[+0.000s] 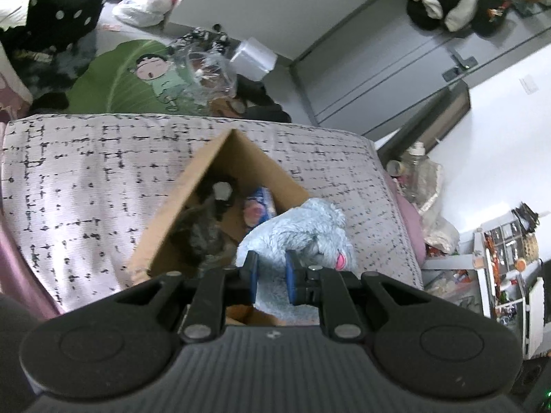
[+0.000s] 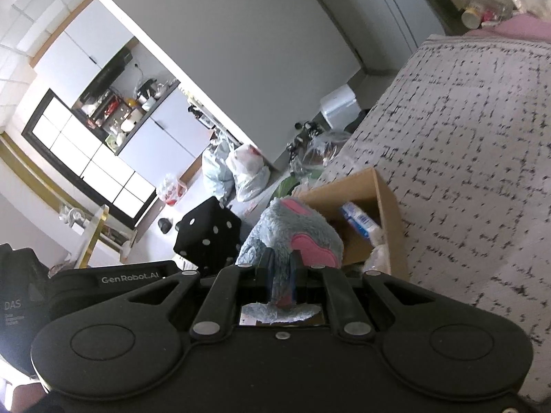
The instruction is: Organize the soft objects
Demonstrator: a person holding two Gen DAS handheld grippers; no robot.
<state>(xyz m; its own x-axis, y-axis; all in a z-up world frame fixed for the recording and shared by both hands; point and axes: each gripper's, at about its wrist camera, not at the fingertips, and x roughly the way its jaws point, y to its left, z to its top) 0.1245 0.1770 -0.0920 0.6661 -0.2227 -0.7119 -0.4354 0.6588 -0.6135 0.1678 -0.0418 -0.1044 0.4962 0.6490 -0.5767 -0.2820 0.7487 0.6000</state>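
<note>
I have the blue plush toy (image 1: 303,230) pinched by both the left gripper (image 1: 272,275) and right gripper (image 2: 280,275), poised over the cardboard box (image 1: 220,158) near the bed's (image 1: 86,172) foot edge. Next, I judge: lower, then release.

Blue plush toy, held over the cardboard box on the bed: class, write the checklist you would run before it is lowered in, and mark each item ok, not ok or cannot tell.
1. Left gripper shut on the blue plush toy: ok.
2. Right gripper shut on the toy: ok.
3. Cardboard box open at the top: ok.
4. Room left inside beside the dark plush and blue packet: cannot tell.
5. Box resting flat on the patterned bedcover: ok.
6. Toy clear of the box rim: cannot tell.
</note>
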